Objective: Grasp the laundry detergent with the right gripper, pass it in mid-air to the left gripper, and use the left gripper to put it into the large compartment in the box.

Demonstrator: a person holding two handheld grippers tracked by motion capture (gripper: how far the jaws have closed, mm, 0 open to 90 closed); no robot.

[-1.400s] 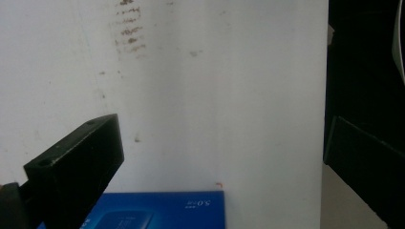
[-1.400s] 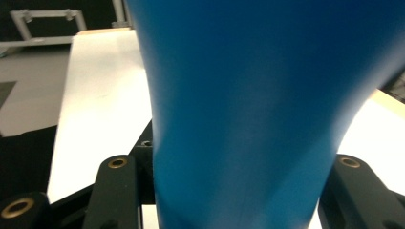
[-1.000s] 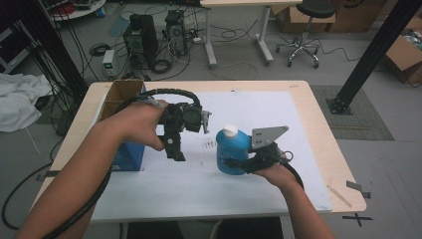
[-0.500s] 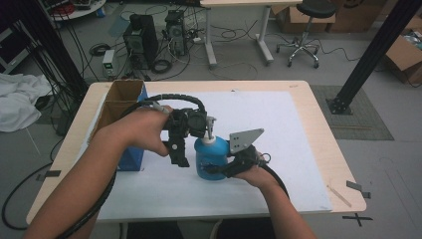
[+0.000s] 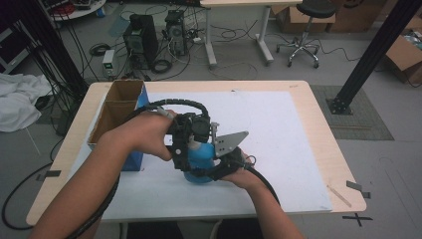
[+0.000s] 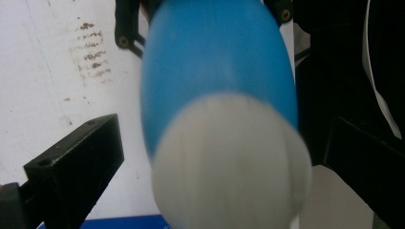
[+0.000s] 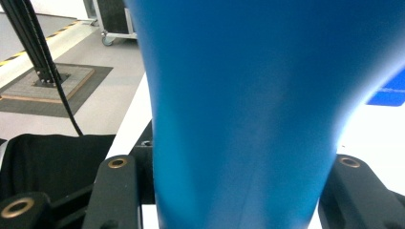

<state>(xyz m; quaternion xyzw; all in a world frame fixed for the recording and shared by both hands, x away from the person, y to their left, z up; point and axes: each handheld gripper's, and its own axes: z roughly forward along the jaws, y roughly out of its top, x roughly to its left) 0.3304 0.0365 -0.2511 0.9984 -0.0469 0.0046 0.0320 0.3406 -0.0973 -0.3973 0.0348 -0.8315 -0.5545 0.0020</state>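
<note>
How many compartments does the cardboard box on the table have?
2. The cardboard box at the table's left edge holds a far compartment and a near compartment, both open-topped. A forearm covers the box's near end, so more may be hidden.

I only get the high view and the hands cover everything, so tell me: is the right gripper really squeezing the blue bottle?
Observer: Yes. In the right gripper view, the right gripper has the blue bottle pinched between its two black jaws, one on each side of the body.
Operator: And what is the left gripper doing?
Observer: In the left gripper view, the left gripper has the bottle's white cap between its jaws, but they are open. One jaw stands clear of the cap, with table showing in the gap.
Operator: Is the table clean down there?
Observer: Not quite. There are brown smudges on the white table cover beside the bottle.
</note>
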